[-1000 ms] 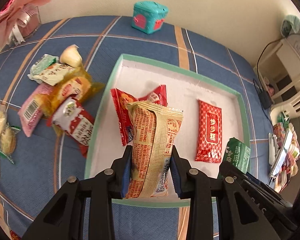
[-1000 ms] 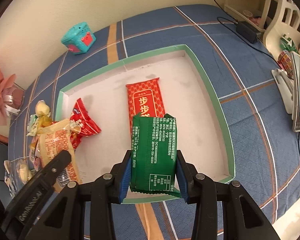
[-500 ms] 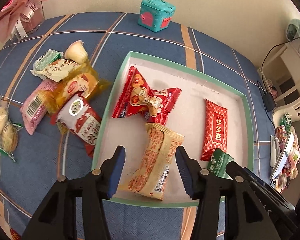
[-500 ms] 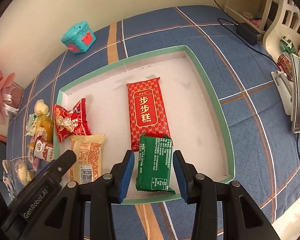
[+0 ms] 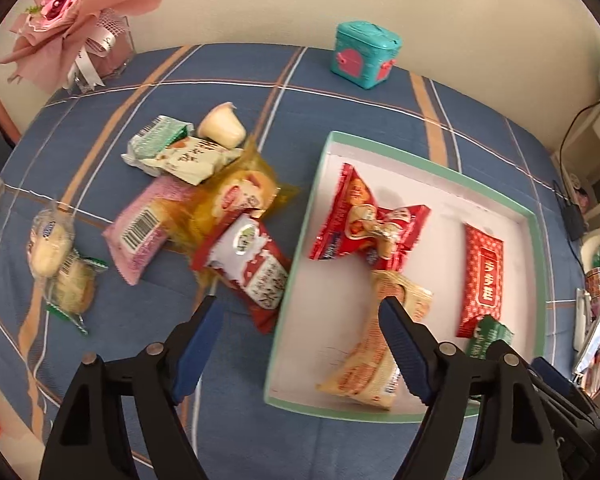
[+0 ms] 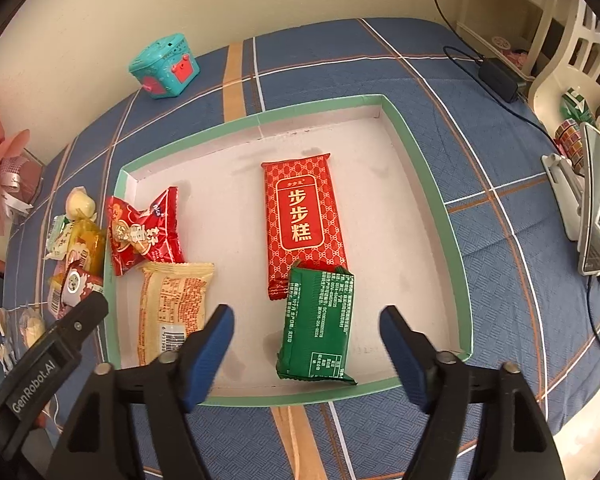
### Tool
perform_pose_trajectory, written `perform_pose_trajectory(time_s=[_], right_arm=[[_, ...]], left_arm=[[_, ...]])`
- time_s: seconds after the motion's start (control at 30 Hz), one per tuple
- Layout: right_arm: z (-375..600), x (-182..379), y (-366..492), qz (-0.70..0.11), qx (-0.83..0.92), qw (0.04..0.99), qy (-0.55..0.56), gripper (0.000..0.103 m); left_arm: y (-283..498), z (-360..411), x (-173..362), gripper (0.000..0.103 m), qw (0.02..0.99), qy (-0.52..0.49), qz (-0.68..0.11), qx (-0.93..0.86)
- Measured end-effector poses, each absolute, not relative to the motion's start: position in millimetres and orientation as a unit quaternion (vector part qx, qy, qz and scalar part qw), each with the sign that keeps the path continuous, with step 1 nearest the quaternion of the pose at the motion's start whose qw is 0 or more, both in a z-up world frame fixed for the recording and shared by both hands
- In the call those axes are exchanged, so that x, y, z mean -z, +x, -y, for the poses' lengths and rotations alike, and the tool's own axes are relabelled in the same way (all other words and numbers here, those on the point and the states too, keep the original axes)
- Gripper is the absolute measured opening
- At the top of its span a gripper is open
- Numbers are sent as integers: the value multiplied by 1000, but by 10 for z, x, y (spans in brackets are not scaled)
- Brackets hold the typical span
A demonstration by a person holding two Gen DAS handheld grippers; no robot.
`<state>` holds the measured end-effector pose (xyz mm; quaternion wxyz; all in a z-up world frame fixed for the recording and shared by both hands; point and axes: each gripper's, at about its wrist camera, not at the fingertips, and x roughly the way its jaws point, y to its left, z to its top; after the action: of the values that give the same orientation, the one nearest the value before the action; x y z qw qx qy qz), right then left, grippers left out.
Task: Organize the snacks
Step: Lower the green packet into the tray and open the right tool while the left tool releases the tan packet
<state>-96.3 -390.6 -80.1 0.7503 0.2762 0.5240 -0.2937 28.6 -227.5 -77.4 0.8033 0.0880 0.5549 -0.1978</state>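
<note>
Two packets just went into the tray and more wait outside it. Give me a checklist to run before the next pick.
1. Left gripper empty: ok, its fingers are opening with nothing between them.
2. Right gripper empty: ok, its fingers are opening and stand clear of the green packet.
3. Beige packet inside the tray: ok, it lies on the floor near the left wall.
4. Green packet lying flat: not ok, its far end overlaps the long red packet.
5. Snacks left outside: ok to pick, a pile lies left of the tray, the red and white packet nearest.
6. Room in the tray: ok, bare floor on the right.
</note>
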Motion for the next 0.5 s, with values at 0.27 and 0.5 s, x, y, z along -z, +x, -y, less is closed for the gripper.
perform_pose_trajectory(time_s=[0.27, 0.5], right_arm=[[3859, 798, -923, -521, 293, 757, 264, 103], [3818, 779, -899, -512, 289, 766, 261, 103]], left_arm=[[321, 2226, 779, 97, 813, 97, -543, 184], [343, 2206, 769, 101, 817, 99, -537, 188]])
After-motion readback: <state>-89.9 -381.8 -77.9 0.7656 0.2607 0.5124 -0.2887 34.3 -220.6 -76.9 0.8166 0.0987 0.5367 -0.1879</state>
